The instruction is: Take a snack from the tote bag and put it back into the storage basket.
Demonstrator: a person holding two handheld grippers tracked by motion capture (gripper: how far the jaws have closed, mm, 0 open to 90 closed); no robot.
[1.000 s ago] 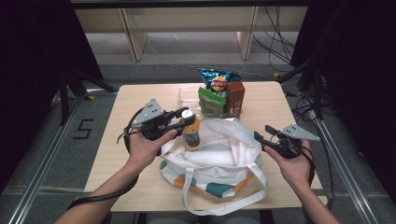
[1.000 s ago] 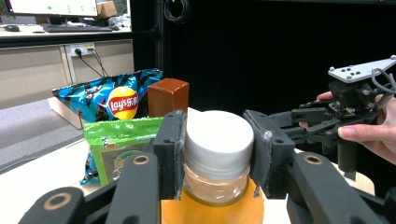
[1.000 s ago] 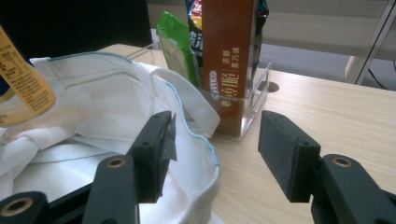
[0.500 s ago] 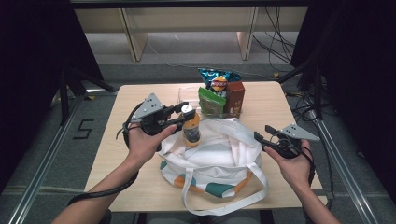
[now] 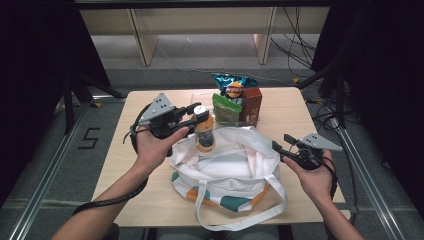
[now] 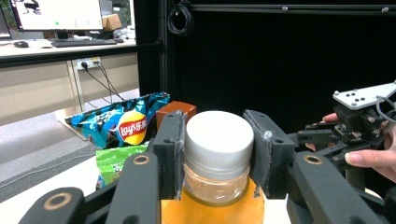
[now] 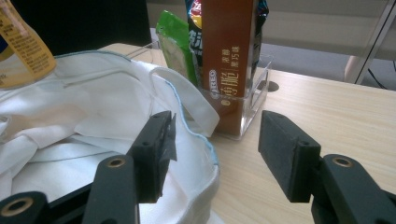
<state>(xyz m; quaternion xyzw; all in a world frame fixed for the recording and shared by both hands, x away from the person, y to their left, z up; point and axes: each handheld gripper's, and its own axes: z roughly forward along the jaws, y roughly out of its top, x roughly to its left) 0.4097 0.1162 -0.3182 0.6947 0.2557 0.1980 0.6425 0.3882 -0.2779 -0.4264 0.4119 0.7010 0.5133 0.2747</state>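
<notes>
The left tool (image 5: 199,111) is clenched on the white cap of a bottle (image 5: 205,135) of orange drink, its pads pressing both sides of the cap in the left gripper view. The bottle hangs upright over the far left edge of the white bag (image 5: 225,170), just above its opening, so the packing looks to be midway: this bottle is lifted and seems about to go in, but it is not inside yet. The right tool (image 5: 285,152) sits at the bag's right side with its jaws parted and nothing between them; in the right gripper view they stand beside the bag's rim without gripping it. Still waiting behind the bag, in a clear box (image 7: 254,100), are a chip packet (image 5: 234,86), a green packet (image 5: 225,107) and a brown carton (image 5: 251,102), so most of the loading seems left to do

The table (image 5: 145,165) is pale wood, bare apart from these things. Around it lie grey floor, dark curtains, cables, and a light wooden bench beyond
</notes>
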